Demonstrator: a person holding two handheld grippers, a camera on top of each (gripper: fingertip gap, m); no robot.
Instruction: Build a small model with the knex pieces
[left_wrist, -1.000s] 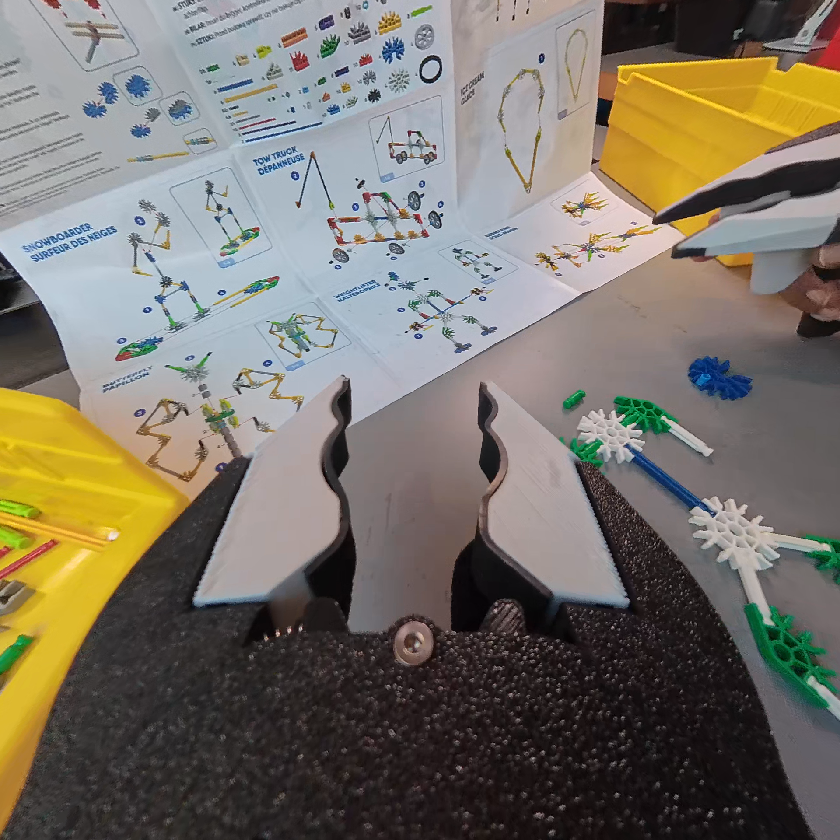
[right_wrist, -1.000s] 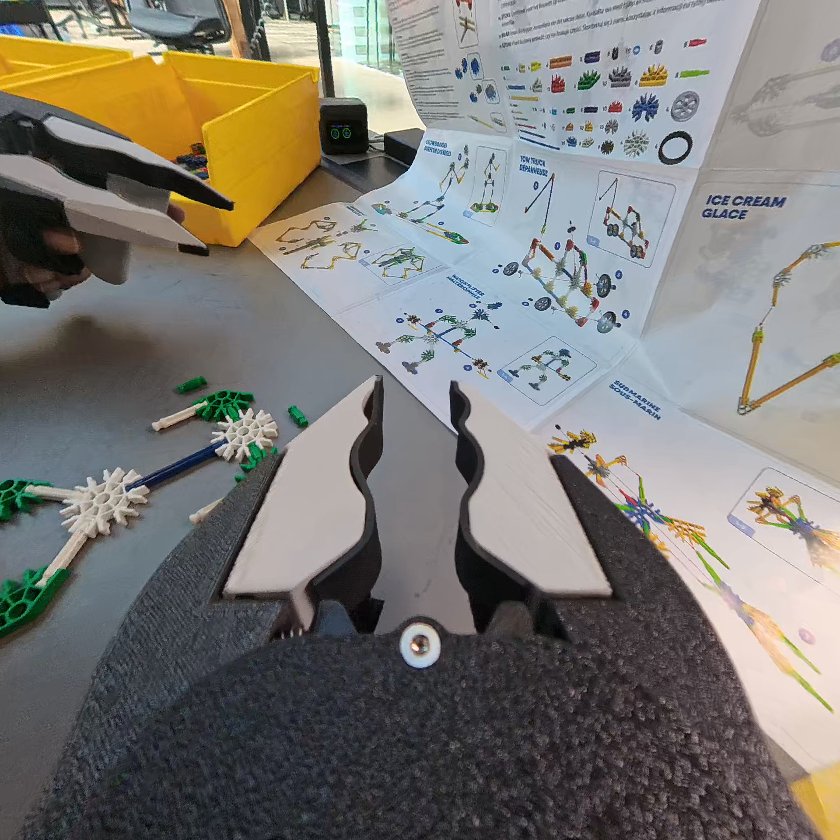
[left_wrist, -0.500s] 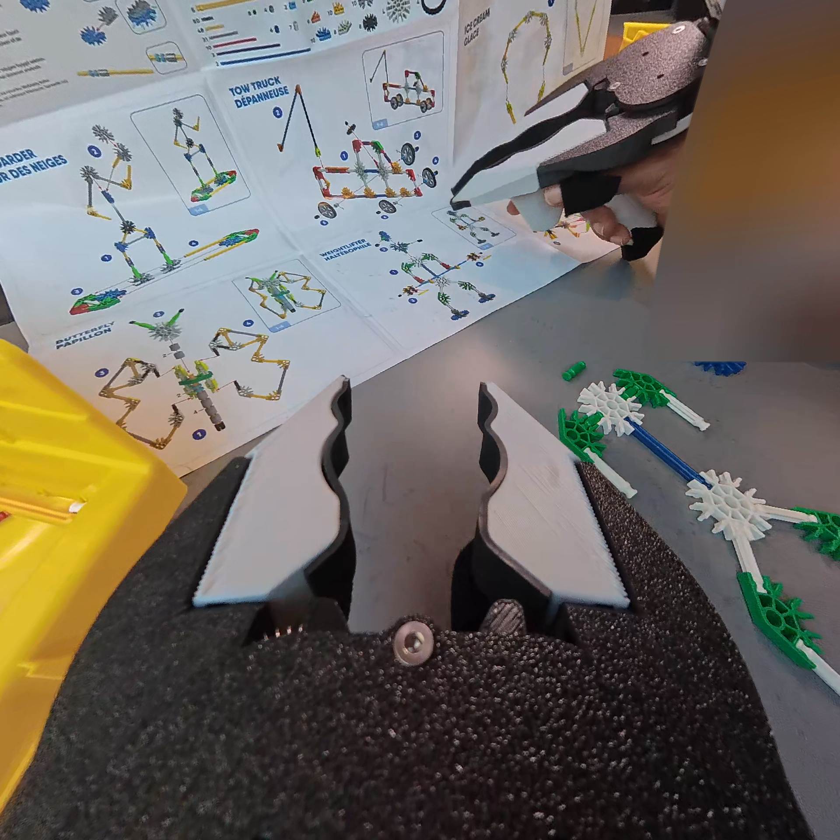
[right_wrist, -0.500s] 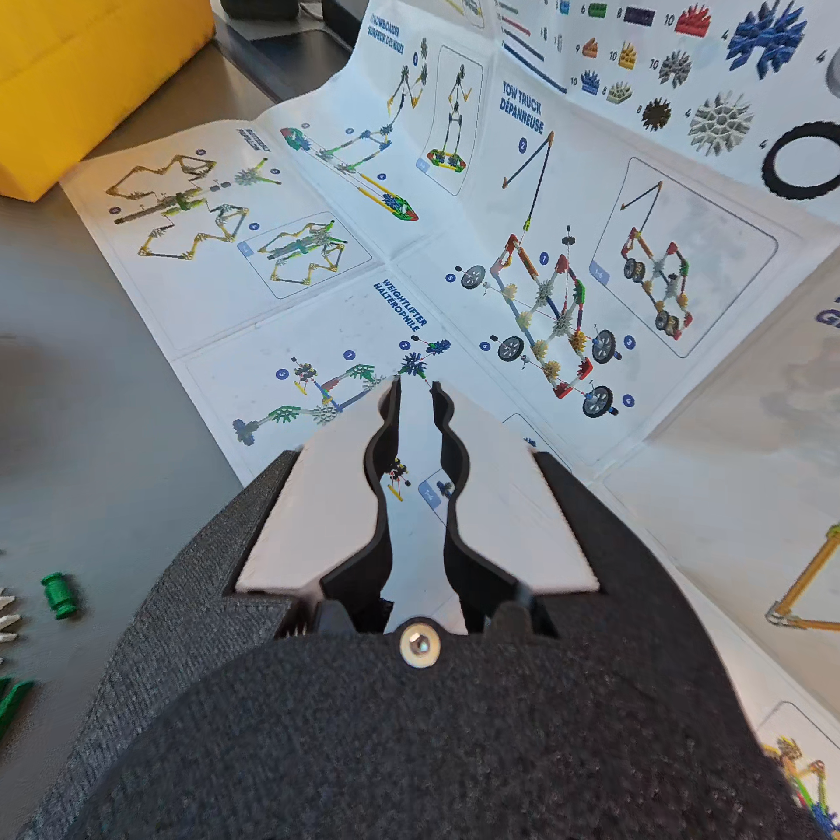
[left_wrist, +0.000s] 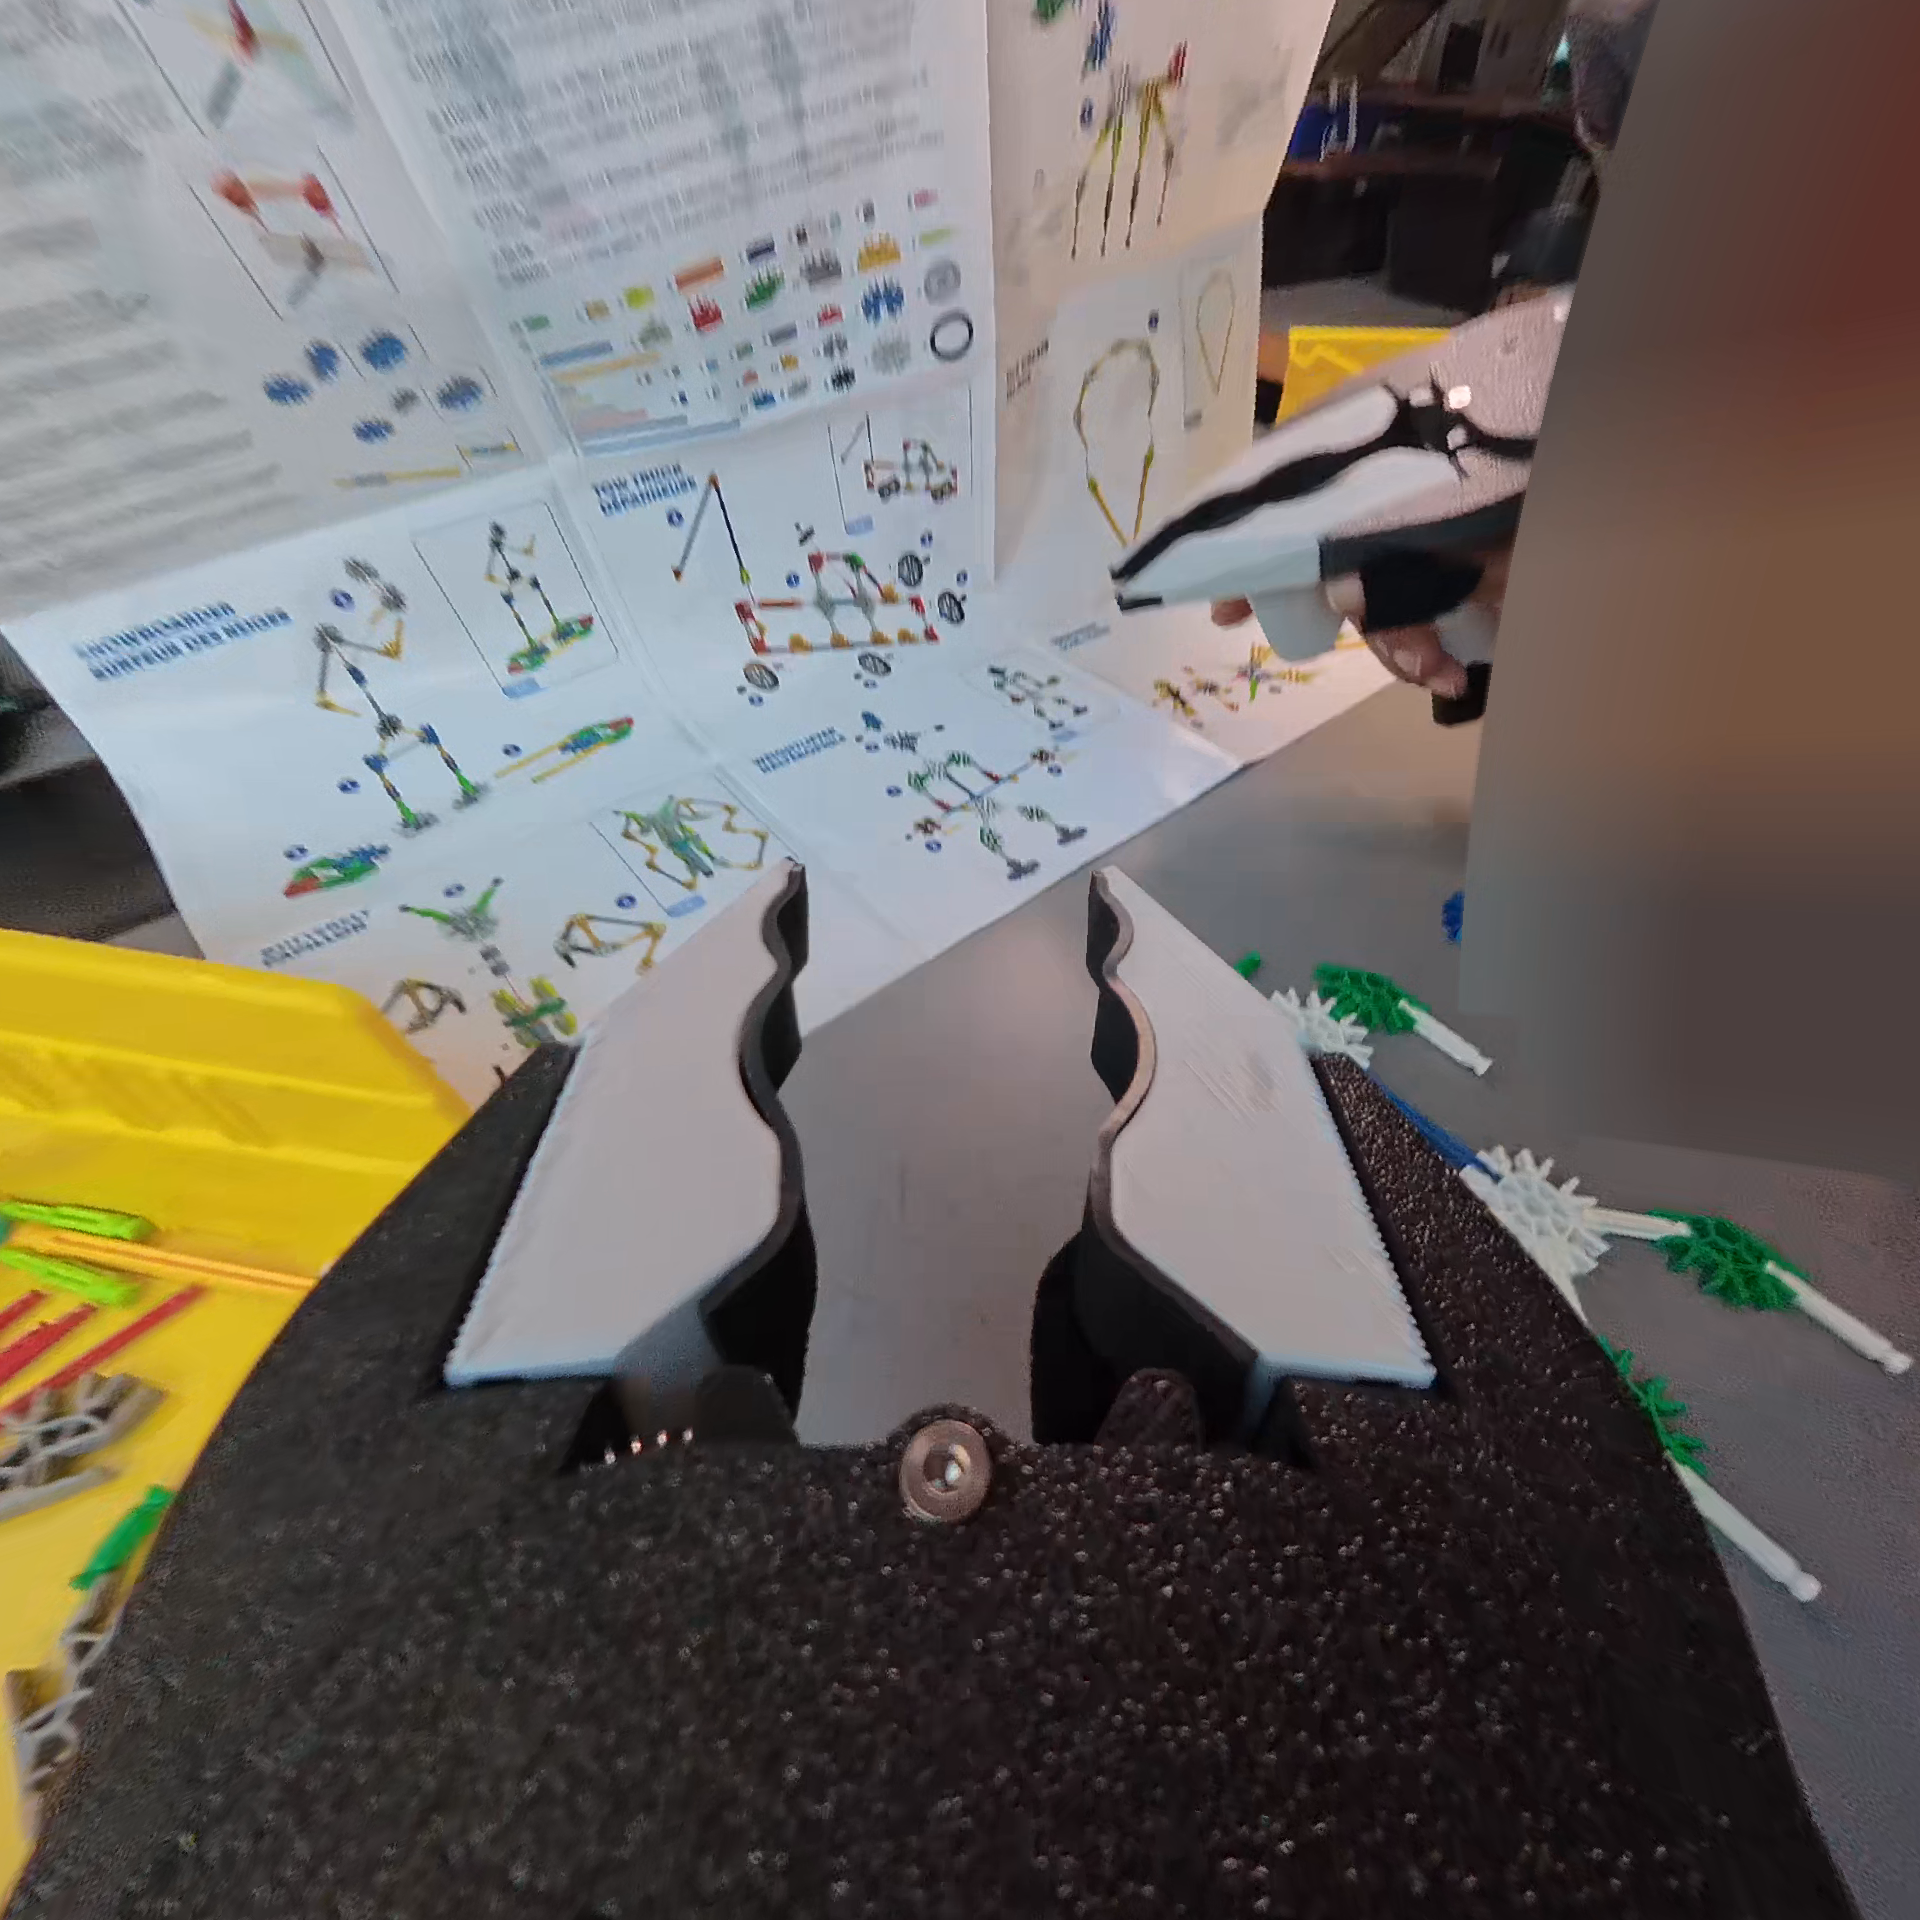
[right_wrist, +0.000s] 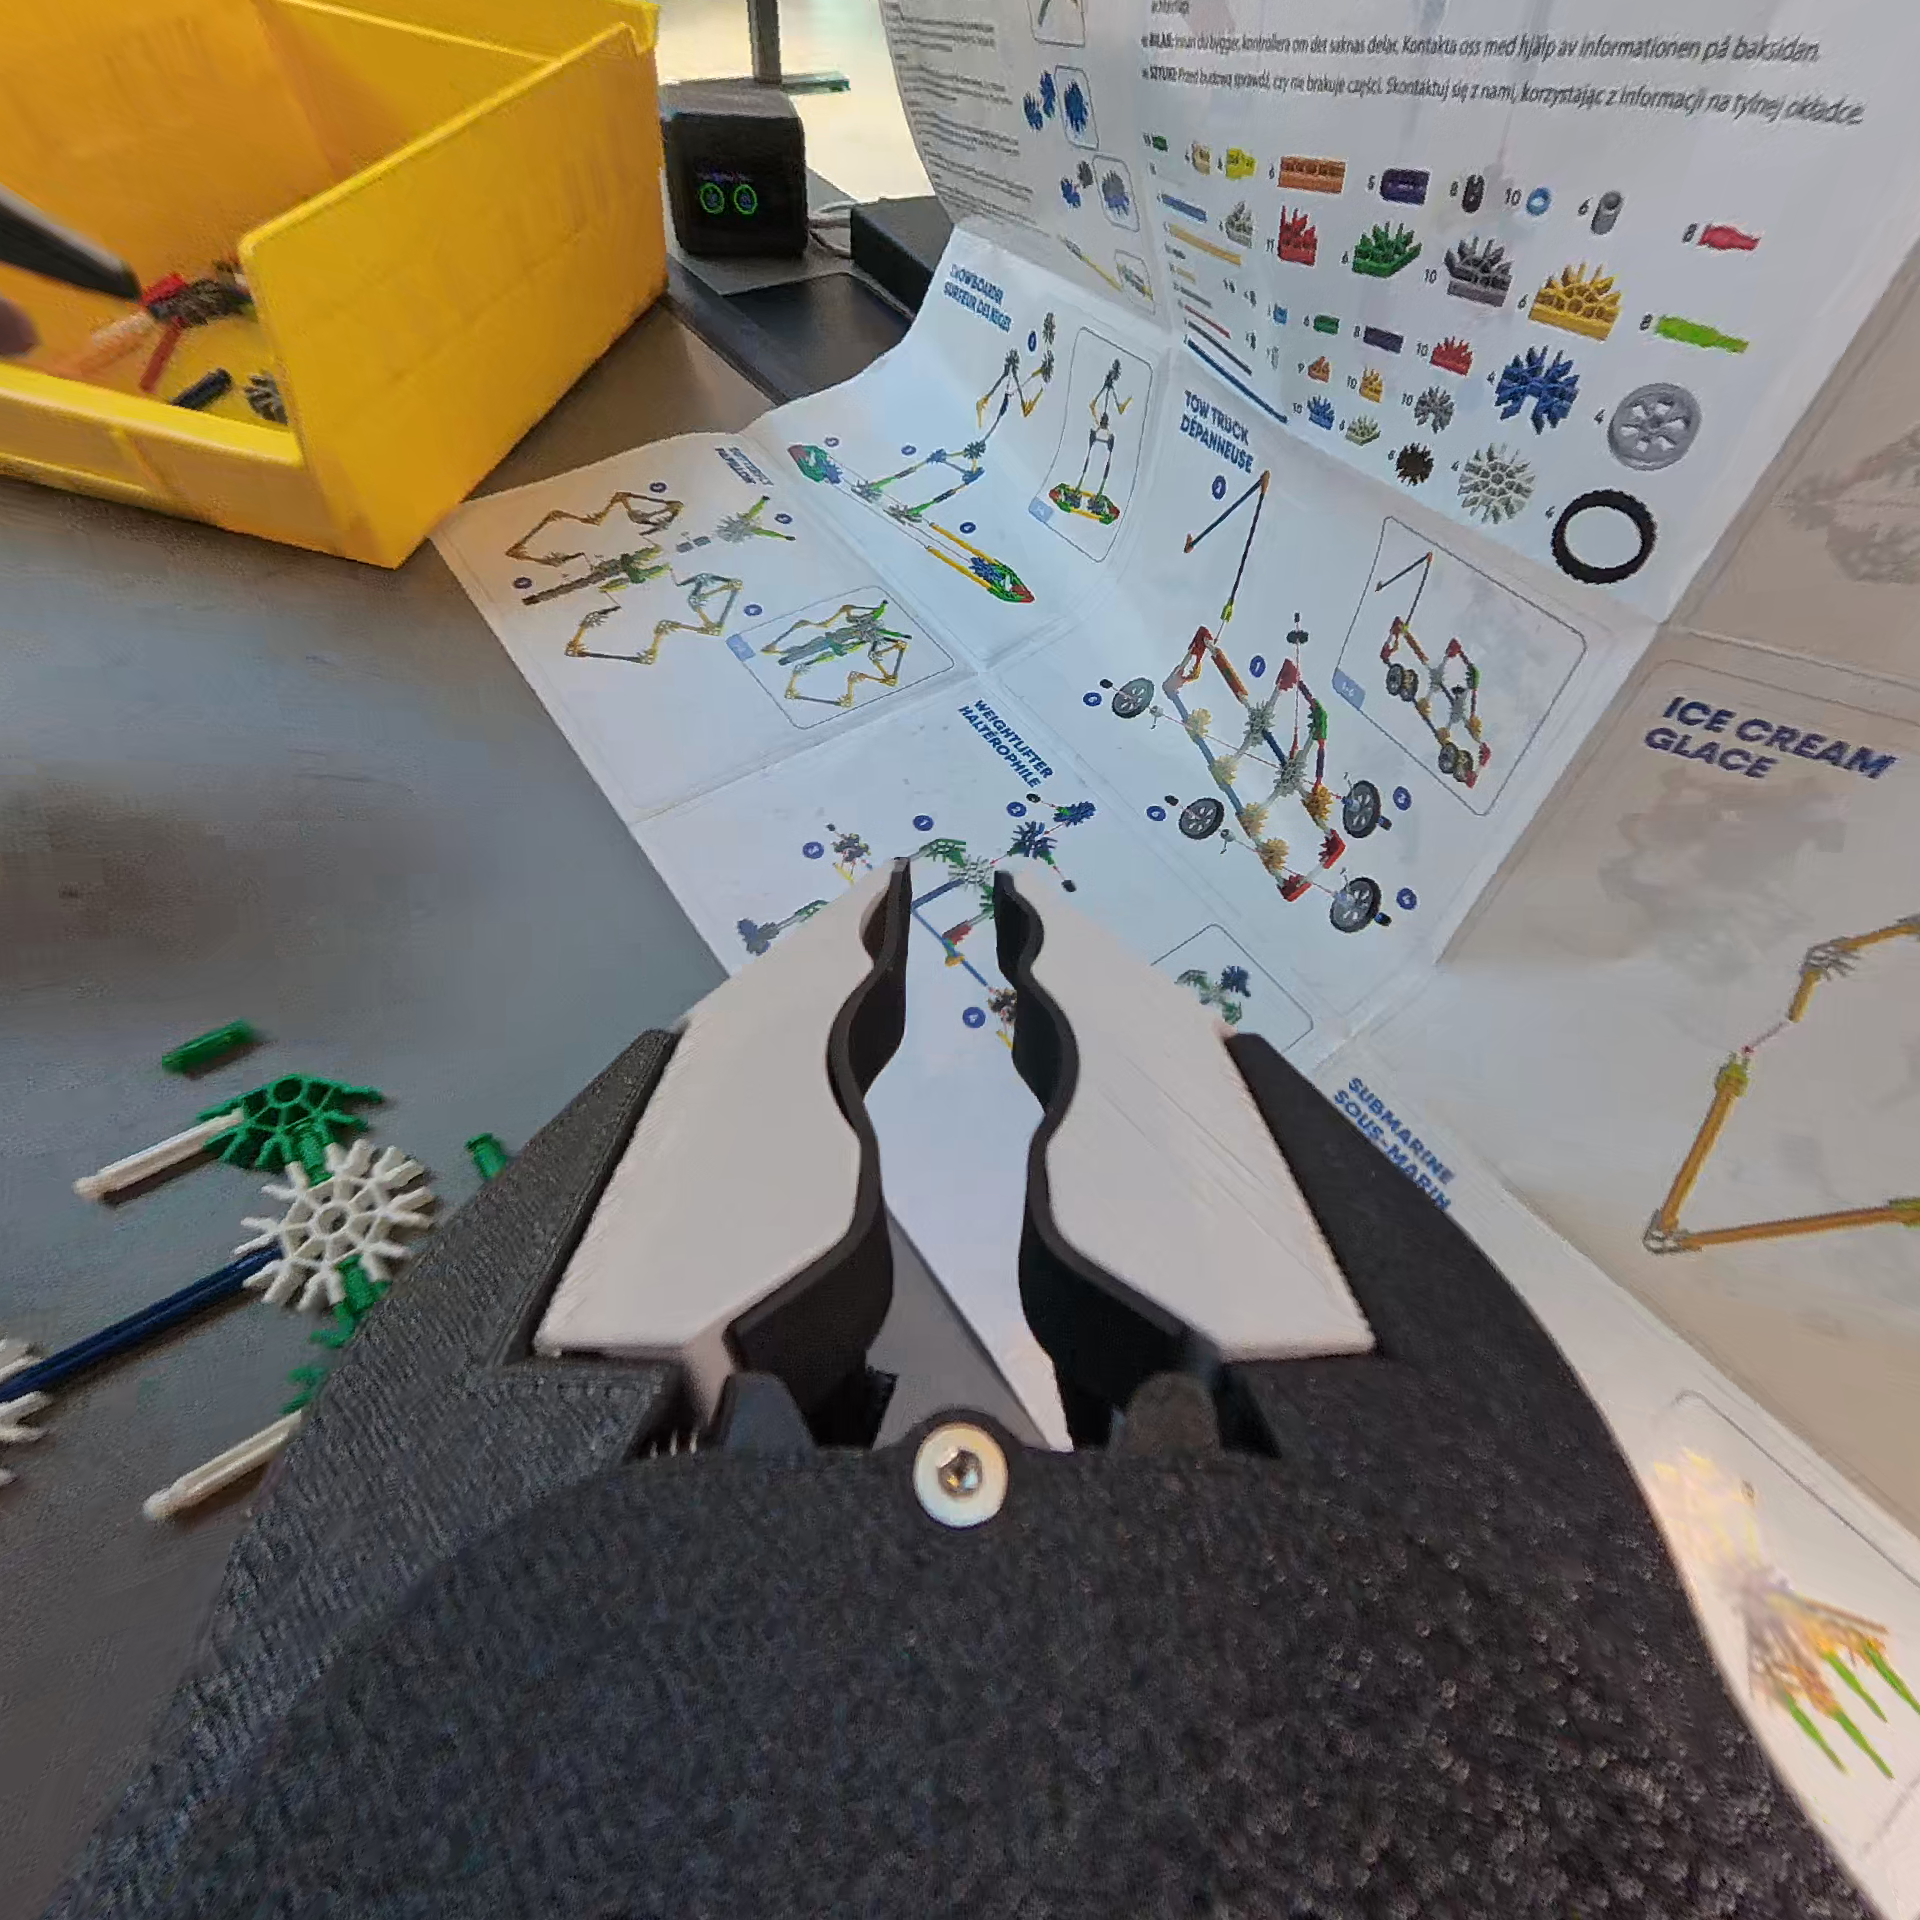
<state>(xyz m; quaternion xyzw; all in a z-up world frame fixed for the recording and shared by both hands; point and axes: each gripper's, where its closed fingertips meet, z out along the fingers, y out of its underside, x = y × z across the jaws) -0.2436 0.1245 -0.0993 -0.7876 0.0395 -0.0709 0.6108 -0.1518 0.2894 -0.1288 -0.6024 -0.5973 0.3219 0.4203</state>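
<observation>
My left gripper is open and empty, above the grey table just in front of a large folded instruction sheet. To its right lies a toy assembly of white snowflake connectors, green connectors, white rods and a blue rod. My right gripper holds nothing. Its fingers stand a narrow gap apart, over the sheet and pointing at a drawing on it. The assembly lies to its left. The right gripper also shows in the left wrist view, held by a hand above the sheet.
A yellow bin with red, green and yellow rods stands left of the left gripper. It shows in the right wrist view beside a small black device. A loose green piece and a blue connector lie on the table. There is about 20 cm between the tips of the two grippers. About 20 cm separates my left fingertips from the toy assembly.
The right gripper swung from near the far bin to over the sheet and narrowed its gap. The left gripper stayed open; its view shifted, bringing the bin's rods back into sight.
</observation>
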